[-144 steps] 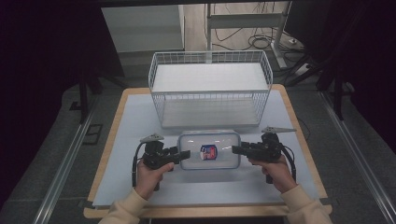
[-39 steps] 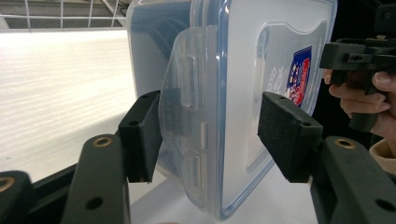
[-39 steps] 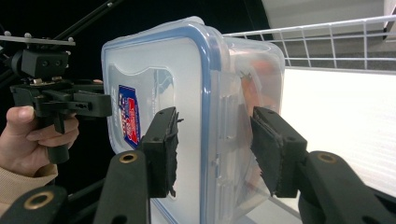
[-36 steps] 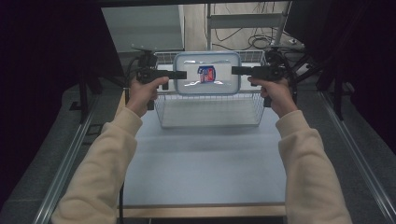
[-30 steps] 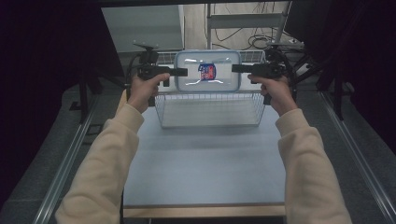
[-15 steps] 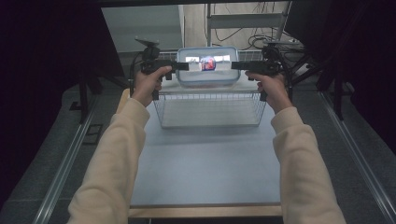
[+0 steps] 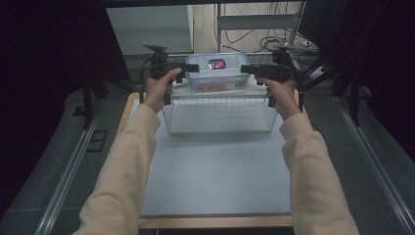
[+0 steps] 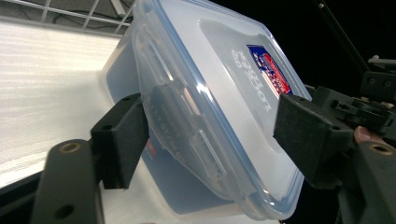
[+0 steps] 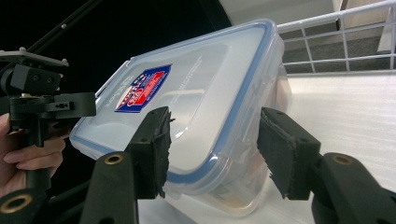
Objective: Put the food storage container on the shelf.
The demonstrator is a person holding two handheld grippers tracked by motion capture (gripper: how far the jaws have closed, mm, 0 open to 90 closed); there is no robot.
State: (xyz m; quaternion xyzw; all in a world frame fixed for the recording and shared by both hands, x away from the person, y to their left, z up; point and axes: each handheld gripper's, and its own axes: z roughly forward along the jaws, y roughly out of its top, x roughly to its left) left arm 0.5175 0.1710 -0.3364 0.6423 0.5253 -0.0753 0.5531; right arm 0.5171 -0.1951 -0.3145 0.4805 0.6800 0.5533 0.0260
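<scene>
Since 4.8 s ago, clear rectangular plastic container with blue-rimmed lid (image 7: 217, 72) went from table's near edge up to white wire basket's (image 7: 219, 113) far rim. It hung between tongs: left gripper (image 7: 188, 68) and right gripper (image 7: 248, 70) each pinched one short end, jaws across lid and base.
</scene>
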